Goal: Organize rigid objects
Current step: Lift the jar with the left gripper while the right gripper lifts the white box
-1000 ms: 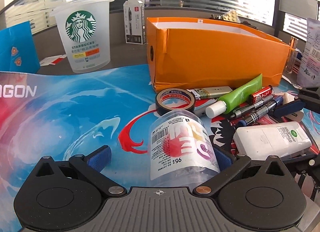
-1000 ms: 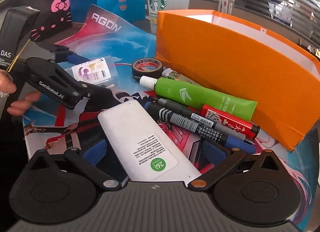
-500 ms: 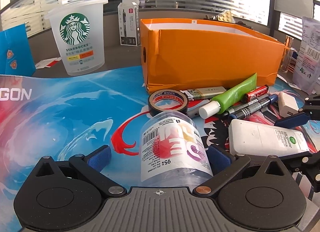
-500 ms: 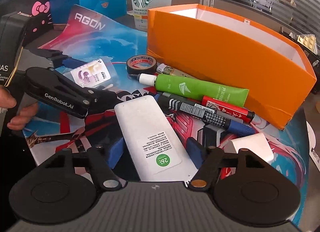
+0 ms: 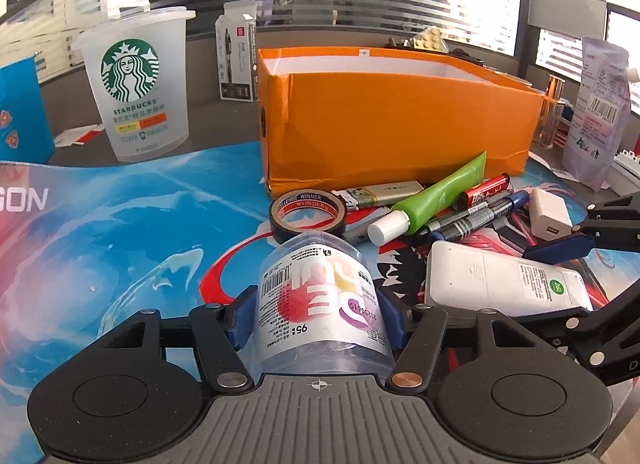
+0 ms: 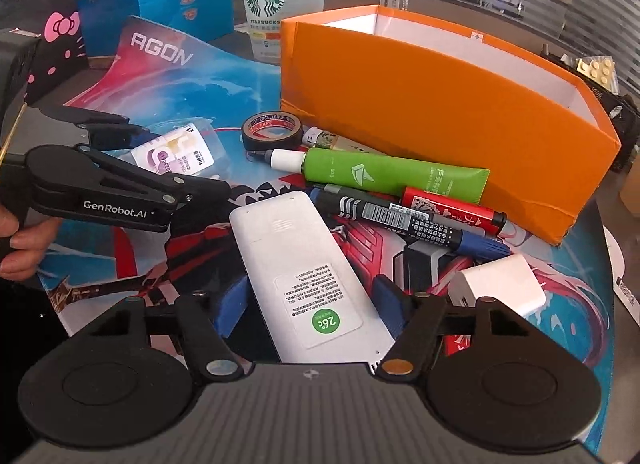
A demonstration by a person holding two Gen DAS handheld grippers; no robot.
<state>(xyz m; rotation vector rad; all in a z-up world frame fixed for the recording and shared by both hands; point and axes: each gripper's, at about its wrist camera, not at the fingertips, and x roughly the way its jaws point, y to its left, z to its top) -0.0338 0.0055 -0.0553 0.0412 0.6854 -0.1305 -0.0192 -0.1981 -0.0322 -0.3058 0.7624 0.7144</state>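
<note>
A clear plastic jar with a printed label lies on its side on the mat. The jaws of my left gripper are closing on it, and both blue pads touch its sides. A white remote lies face down, and my right gripper is closing on its near end, pads against both edges. The orange box stands open behind the pile. In front of it lie a black tape roll, a green tube, a red marker, a blue-capped marker and a white charger.
A Starbucks cup and a pen carton stand behind the colourful mat. A blue paper bag and a black bag with a pink bow sit at the far left. A person's hand holds the left gripper.
Both grippers have narrowed from wide open onto their objects, the left on the jar, the right on the remote. The white charger has come into the right wrist view.
</note>
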